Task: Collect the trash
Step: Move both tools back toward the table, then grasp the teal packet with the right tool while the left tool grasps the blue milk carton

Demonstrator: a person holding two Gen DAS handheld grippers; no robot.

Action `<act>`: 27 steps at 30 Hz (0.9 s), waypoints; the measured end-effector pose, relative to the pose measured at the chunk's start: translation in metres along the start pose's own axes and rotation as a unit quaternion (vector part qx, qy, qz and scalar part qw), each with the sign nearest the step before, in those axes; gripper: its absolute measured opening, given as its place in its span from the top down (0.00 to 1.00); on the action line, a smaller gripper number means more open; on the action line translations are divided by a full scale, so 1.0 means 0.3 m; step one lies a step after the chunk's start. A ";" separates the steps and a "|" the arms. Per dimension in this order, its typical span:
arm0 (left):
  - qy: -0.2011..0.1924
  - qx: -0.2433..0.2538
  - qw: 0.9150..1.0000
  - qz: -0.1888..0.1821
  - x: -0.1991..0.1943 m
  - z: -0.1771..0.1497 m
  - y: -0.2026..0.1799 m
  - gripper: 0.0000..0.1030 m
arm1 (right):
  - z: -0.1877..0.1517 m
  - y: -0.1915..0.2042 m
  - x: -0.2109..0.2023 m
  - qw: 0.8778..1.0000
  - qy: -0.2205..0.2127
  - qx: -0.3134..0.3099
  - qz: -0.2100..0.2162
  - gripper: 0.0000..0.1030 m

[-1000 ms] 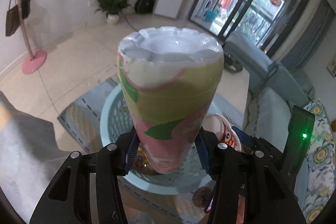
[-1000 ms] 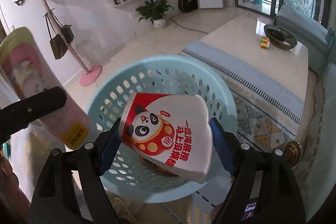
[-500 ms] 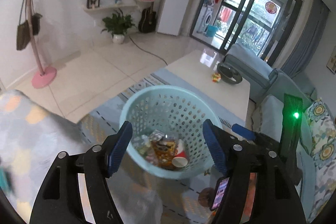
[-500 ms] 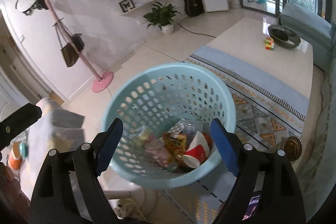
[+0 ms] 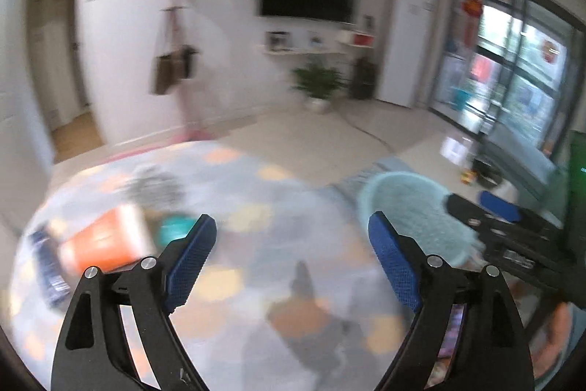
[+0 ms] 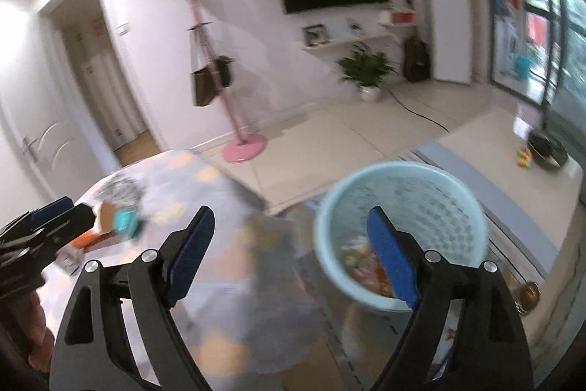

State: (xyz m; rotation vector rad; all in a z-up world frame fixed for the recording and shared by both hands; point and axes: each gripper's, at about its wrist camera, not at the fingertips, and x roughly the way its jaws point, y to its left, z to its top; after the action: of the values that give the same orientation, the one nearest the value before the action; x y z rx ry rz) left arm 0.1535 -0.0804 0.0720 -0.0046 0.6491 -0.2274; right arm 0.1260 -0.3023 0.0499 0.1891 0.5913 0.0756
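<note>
Both views are blurred by motion. My left gripper is open and empty above the round table with a patterned cloth. On its left lie an orange packet, a teal item and a dark blue packet. My right gripper is open and empty, between the table and the light blue basket, which holds trash. The basket also shows in the left wrist view. The left gripper shows at the left edge of the right wrist view, near the orange packet.
A pink coat stand with bags stands behind the table. A low white table with a dark bowl is at the right, on a rug. A potted plant is by the far wall.
Both grippers let go of their trash, the green-pink cup and the panda cup, into the basket. Both then swung left and up from the basket toward the round table.
</note>
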 end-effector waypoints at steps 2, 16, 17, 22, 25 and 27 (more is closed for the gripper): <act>-0.003 -0.020 0.999 0.043 -0.032 -0.009 0.082 0.19 | -0.005 0.089 -0.001 1.000 -0.001 -0.020 0.023 0.21; 0.048 -0.168 0.965 0.194 -0.074 -0.061 0.634 0.19 | -0.060 0.634 0.168 0.977 0.053 -0.159 0.135 0.39; 0.049 -0.173 0.965 0.192 -0.068 -0.063 0.655 0.19 | -0.068 0.648 0.183 0.975 0.057 -0.165 0.137 0.41; 0.058 -0.181 0.962 0.196 -0.012 -0.074 0.708 0.21 | -0.092 0.716 0.305 0.966 0.072 -0.213 0.126 0.53; 0.065 -0.175 0.961 0.206 0.029 -0.083 0.718 0.22 | -0.107 0.732 0.360 0.962 0.087 -0.228 0.123 0.53; 0.069 -0.177 0.961 0.203 0.056 -0.093 0.729 0.22 | -0.103 0.733 0.397 0.961 0.094 -0.230 0.123 0.53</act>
State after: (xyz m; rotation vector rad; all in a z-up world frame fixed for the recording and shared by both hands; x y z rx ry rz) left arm 0.1952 0.1311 0.0232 -0.2001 0.8071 0.2897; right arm 0.2036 -0.0671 0.0033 -0.2007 0.7208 0.4727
